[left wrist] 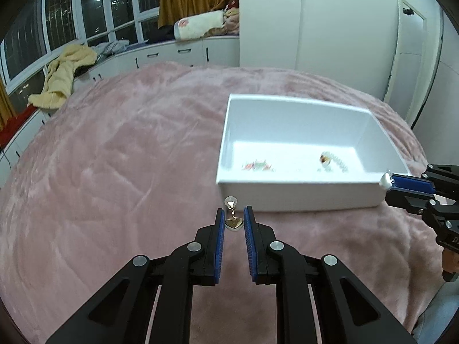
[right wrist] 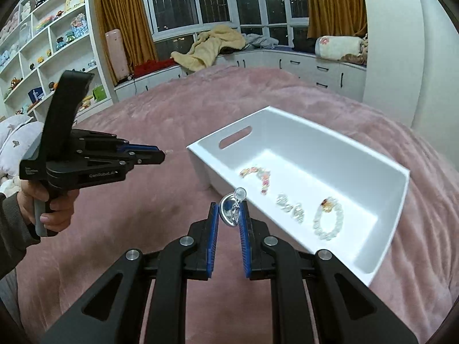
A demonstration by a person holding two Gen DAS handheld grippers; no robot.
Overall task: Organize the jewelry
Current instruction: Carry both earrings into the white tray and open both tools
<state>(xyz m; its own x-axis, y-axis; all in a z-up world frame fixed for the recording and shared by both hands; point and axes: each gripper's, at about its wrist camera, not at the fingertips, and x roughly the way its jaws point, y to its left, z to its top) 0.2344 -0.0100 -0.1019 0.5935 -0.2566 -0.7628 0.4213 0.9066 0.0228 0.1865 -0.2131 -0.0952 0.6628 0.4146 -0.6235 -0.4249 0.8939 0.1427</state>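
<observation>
A white box (left wrist: pixel 298 192) stands on the pink bedspread and holds a pink bead bracelet (right wrist: pixel 256 176), clear earrings (right wrist: pixel 289 206) and a white bead bracelet (right wrist: pixel 328 219). My left gripper (left wrist: pixel 233 220) has its jaws close on either side of a gold heart earring (left wrist: pixel 233 222); I cannot tell if it grips it. My right gripper (right wrist: pixel 229 213) is shut on a silver heart earring (right wrist: pixel 229 212) just before the box's near wall (right wrist: pixel 258 209). The right gripper also shows in the left wrist view (left wrist: pixel 387 182).
The pink bedspread (left wrist: pixel 129 157) covers the whole bed. The left gripper and the hand holding it (right wrist: pixel 94 160) are to the left of the box. Shelves with toys (right wrist: pixel 43 43) and a window bench with blankets (right wrist: pixel 215 43) lie beyond the bed.
</observation>
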